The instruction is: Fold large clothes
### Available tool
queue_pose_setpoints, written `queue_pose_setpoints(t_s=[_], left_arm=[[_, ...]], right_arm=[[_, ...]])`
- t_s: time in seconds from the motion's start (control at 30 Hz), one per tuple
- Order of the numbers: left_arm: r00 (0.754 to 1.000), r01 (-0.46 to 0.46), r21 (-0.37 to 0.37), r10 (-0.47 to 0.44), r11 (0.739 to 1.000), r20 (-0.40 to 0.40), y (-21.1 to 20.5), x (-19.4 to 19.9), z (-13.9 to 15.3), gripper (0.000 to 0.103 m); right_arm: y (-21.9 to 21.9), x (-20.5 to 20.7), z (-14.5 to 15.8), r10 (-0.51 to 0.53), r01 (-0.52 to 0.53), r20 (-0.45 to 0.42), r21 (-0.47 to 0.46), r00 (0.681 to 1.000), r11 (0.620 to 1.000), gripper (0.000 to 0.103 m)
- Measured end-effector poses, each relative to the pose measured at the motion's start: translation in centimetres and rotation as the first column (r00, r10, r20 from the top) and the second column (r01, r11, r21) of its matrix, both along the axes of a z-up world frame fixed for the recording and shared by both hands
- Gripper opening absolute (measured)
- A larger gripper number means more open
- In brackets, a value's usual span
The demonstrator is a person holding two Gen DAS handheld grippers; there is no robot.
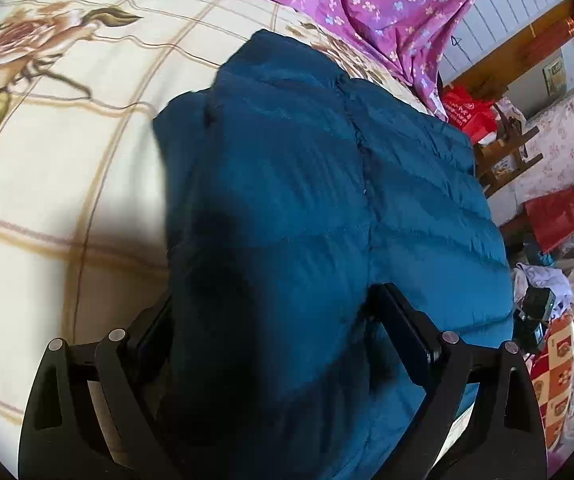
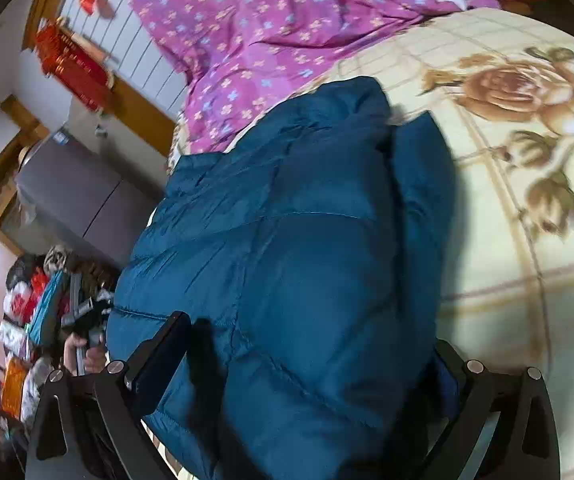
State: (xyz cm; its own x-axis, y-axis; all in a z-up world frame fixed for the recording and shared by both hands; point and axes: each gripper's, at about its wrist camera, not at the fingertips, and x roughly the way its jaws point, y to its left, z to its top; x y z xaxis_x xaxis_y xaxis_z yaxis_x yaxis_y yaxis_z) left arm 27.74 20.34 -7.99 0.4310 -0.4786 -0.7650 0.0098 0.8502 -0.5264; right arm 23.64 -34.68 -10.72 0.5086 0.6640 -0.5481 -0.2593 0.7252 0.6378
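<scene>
A teal quilted puffer jacket (image 1: 307, 160) lies in a folded bundle on a bed with a cream sheet printed with roses (image 1: 67, 160). My left gripper (image 1: 279, 320) straddles the jacket's near end, jaws wide. The fabric bulges between its fingers (image 1: 403, 320) and hides most of the left one; the right pad's face is bare. In the right wrist view the same jacket (image 2: 287, 220) fills the middle. My right gripper (image 2: 307, 352) is open around its near end, the left pad's face showing and the right finger half hidden by fabric.
A purple flowered quilt (image 1: 367, 8) (image 2: 247, 40) is heaped at the far side of the bed. Beside the bed stand a wooden chair (image 1: 507, 152), red bags (image 1: 467, 112) and a grey cabinet (image 2: 75, 192). A hand (image 2: 83, 352) holds a black device at the bed's edge.
</scene>
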Motion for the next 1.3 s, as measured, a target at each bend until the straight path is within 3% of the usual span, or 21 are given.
queue_pose_setpoints(t_s=[0.13, 0.2, 0.23, 0.3, 0.33, 0.4, 0.5, 0.6, 0.77, 0.9, 1.0, 1.03, 1.07, 1.1, 1.13, 1.2, 1.3], left_arm=[[0.999, -0.031, -0.085, 0.029, 0.996, -0.027, 0.5, 1.5, -0.1, 0.093], [0.999, -0.048, -0.049, 0.048, 0.998, -0.014, 0.1, 1.8, 0.0, 0.077], [0.999, -0.050, -0.036, 0.050, 0.998, -0.003, -0.2, 1.8, 0.1, 0.073], [0.998, -0.050, -0.013, 0.051, 0.999, 0.028, -0.6, 1.5, 0.5, 0.052], [0.998, -0.049, 0.003, 0.049, 0.999, 0.048, -0.9, 1.3, 0.9, 0.045], [0.994, -0.042, 0.054, 0.036, 0.998, 0.106, -1.4, 0.5, 2.2, 0.026], [0.983, -0.057, 0.133, 0.032, 0.989, 0.181, -2.7, -0.9, 3.8, 0.020], [0.966, -0.066, 0.119, 0.033, 0.991, 0.256, -3.4, -2.3, 5.8, 0.018], [0.941, -0.025, 0.043, 0.009, 0.999, 0.339, -5.6, -4.9, 8.8, 0.018], [0.948, 0.010, 0.024, -0.017, 1.000, 0.319, -7.3, -5.9, 8.6, 0.018], [0.977, 0.006, 0.073, -0.022, 0.997, 0.214, -8.9, -5.6, 6.6, 0.024], [0.986, 0.004, 0.144, -0.028, 0.990, 0.162, -9.7, -5.2, 5.5, 0.026], [0.993, 0.003, 0.204, -0.027, 0.979, 0.114, -10.2, -5.0, 4.6, 0.035], [0.997, 0.001, 0.214, -0.018, 0.977, 0.081, -10.2, -4.8, 4.0, 0.046], [0.998, -0.006, 0.200, -0.006, 0.980, 0.062, -10.0, -4.9, 3.8, 0.047], [0.997, -0.028, 0.184, 0.015, 0.983, 0.071, -9.1, -5.3, 4.6, 0.047], [0.991, -0.080, 0.192, 0.058, 0.978, 0.117, -7.7, -7.2, 6.1, 0.050]], right_arm=[[0.7, 1.0, -0.2, 0.035, -0.035, 0.003, 0.001, 0.999, 0.999, 0.102], [0.9, 1.4, -0.3, 0.038, -0.038, -0.007, 0.005, 0.999, 0.999, 0.094], [0.9, 1.5, -0.4, 0.040, -0.040, -0.011, 0.014, 0.999, 0.999, 0.084], [1.0, 1.6, -0.2, 0.039, -0.039, -0.006, 0.012, 0.999, 0.999, 0.067], [1.1, 1.3, 0.1, 0.039, -0.039, 0.006, -0.001, 0.999, 0.999, 0.058], [1.6, 0.5, 1.6, 0.027, -0.023, 0.061, -0.070, 0.998, 0.997, 0.049], [3.0, -1.3, 4.3, 0.010, 0.023, 0.161, -0.205, 0.987, 0.978, 0.040], [3.6, -2.9, 6.9, -0.009, 0.078, 0.252, -0.267, 0.968, 0.961, 0.035], [1.6, -7.7, 11.2, -0.036, 0.151, 0.395, -0.266, 0.918, 0.952, 0.034], [-0.9, -10.0, 11.7, -0.067, 0.179, 0.412, -0.241, 0.909, 0.954, 0.034], [-3.3, -9.9, 9.6, -0.103, 0.189, 0.337, -0.231, 0.936, 0.954, 0.037], [-4.0, -9.3, 8.7, -0.126, 0.191, 0.279, -0.217, 0.952, 0.957, 0.044], [-4.9, -8.4, 7.3, -0.161, 0.198, 0.187, -0.198, 0.969, 0.960, 0.048], [-5.7, -7.7, 6.2, -0.187, 0.205, 0.112, -0.181, 0.976, 0.962, 0.048], [-6.9, -7.1, 4.7, -0.217, 0.218, 0.021, -0.135, 0.976, 0.967, 0.049], [-8.2, -7.4, 4.2, -0.265, 0.262, -0.036, -0.065, 0.964, 0.963, 0.051], [-9.4, -9.8, 5.8, -0.374, 0.374, -0.002, -0.054, 0.927, 0.926, 0.056]])
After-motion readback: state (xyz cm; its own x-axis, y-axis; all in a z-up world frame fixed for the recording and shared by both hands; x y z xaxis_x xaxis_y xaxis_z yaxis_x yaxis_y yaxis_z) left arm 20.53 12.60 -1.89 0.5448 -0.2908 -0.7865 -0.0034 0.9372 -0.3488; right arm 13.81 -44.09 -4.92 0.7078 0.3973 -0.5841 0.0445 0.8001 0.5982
